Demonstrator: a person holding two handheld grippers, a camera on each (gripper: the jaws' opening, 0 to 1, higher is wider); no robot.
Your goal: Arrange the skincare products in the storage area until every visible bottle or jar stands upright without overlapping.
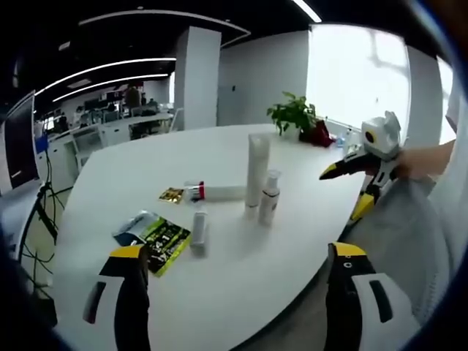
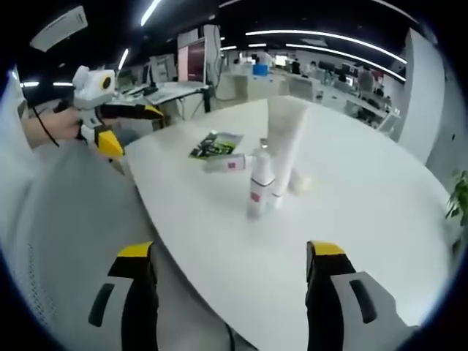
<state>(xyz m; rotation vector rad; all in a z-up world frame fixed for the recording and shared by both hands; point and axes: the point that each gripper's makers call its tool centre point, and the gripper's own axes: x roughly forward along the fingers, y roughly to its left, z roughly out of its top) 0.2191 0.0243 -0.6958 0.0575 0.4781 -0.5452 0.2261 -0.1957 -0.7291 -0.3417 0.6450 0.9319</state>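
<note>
On the white table point(image 1: 241, 292) a tall white tube point(image 1: 257, 170) stands upright with a small spray bottle point(image 1: 270, 197) upright beside it. A white tube with a red band point(image 1: 216, 192) lies flat behind them. A small white bottle point(image 1: 198, 232) appears to lie next to a green-black packet point(image 1: 155, 235). My left gripper point(image 1: 238, 251) is open, short of the items. In the right gripper view, the tall tube point(image 2: 285, 139), spray bottle point(image 2: 259, 186) and lying tube point(image 2: 228, 164) sit ahead of my open right gripper point(image 2: 230, 251).
A gold sachet point(image 1: 172, 194) lies by the lying tube. A potted plant point(image 1: 296, 113) stands at the table's far edge. The right gripper point(image 1: 347, 190) hovers open off the table's right edge; the left gripper point(image 2: 130, 128) hangs open off the edge. Office desks point(image 1: 110, 131) stand behind.
</note>
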